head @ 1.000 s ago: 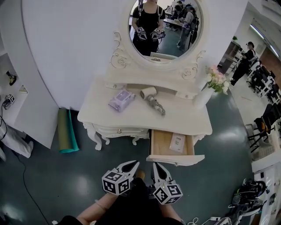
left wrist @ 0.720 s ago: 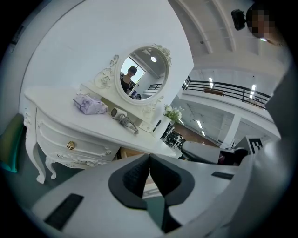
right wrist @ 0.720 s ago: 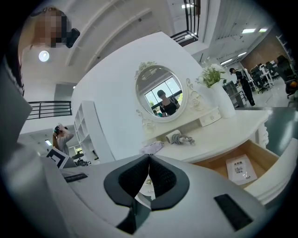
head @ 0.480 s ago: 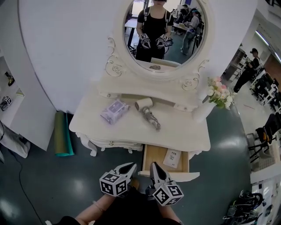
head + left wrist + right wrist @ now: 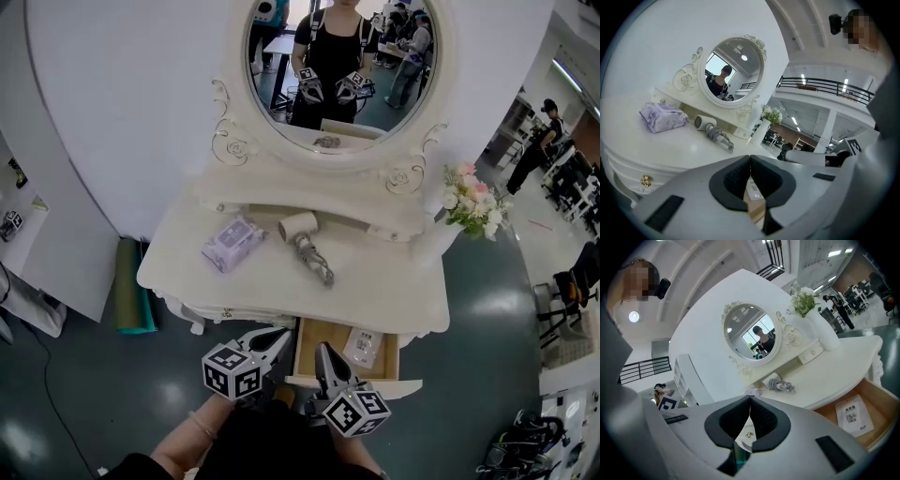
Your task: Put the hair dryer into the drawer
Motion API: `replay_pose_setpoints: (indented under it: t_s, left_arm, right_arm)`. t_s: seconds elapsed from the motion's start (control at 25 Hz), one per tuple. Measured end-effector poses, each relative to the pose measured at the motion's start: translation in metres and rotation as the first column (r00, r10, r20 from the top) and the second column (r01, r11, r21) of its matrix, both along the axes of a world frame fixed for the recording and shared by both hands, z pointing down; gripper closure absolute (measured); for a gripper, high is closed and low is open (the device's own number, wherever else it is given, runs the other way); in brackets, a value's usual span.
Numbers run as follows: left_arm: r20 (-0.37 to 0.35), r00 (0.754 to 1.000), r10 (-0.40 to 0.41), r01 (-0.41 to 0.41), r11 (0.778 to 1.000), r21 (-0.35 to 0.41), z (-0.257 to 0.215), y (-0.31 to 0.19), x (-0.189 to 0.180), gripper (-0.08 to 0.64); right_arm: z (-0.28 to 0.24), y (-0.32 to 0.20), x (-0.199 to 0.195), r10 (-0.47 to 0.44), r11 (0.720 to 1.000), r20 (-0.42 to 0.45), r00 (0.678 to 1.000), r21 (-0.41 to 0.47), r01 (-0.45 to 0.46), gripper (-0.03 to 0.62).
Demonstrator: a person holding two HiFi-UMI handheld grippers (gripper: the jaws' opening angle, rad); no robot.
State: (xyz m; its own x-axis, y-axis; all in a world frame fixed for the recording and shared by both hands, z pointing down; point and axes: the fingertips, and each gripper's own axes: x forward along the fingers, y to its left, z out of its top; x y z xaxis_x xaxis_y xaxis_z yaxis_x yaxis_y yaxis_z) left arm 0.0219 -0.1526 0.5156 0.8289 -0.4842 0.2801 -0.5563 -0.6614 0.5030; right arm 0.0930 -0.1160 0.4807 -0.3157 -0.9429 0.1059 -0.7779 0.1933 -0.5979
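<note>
The white hair dryer [image 5: 303,233] lies on the dressing table [image 5: 394,291] below the mirror, its cord wound round the handle. It also shows as the hair dryer [image 5: 711,131] in the left gripper view and the hair dryer [image 5: 780,384] in the right gripper view. The drawer [image 5: 310,346] stands pulled out at the table's front right, with a white packet [image 5: 363,347] inside. My left gripper [image 5: 281,336] and right gripper [image 5: 322,350] hang side by side at the drawer's front, well short of the dryer. Both the left gripper [image 5: 750,157] and the right gripper [image 5: 750,398] are shut and hold nothing.
A purple packet [image 5: 232,242] lies left of the dryer. A white vase of flowers [image 5: 466,195] stands at the table's right end. An oval mirror [image 5: 333,66] rises behind. A rolled green mat [image 5: 128,295] leans on the floor to the left.
Both grippers have moved forward toward the table, from well clear of the drawer front to right at it. Their jaws stayed shut. The table looms nearer in the head view.
</note>
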Motion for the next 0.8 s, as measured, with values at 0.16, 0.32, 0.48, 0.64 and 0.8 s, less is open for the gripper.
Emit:
replay_pose_setpoints:
  t_s: [0.16,0.32,0.48,0.64,0.8]
  left_arm:
    - [0.04,0.999,0.003,-0.004,0.999,0.037,-0.006,-0.019,0.003,0.541]
    - [0.08,0.996,0.039,-0.043,0.998,0.05,-0.008,-0.028,0.007,0.534]
    - [0.103,0.991,0.084,-0.09,0.994,0.057,-0.011,-0.043,0.015,0.532]
    - [0.132,0.982,0.132,-0.142,0.987,0.072,-0.015,-0.064,0.019,0.527]
    - [0.175,0.967,0.184,-0.201,0.975,0.09,-0.017,-0.089,0.023,0.516]
  right_arm:
    - [0.004,-0.007,-0.005,-0.035,0.999,0.027,0.999,-0.016,0.035,0.577]
    - [0.007,-0.011,-0.014,-0.055,0.998,0.048,0.997,-0.025,0.056,0.575]
    - [0.008,-0.018,-0.016,-0.047,0.998,0.062,0.997,-0.036,0.049,0.575]
    - [0.006,-0.026,-0.016,-0.021,0.999,0.069,0.997,-0.046,0.024,0.575]
    - [0.002,-0.038,-0.014,0.011,0.999,0.061,0.998,-0.052,-0.008,0.575]
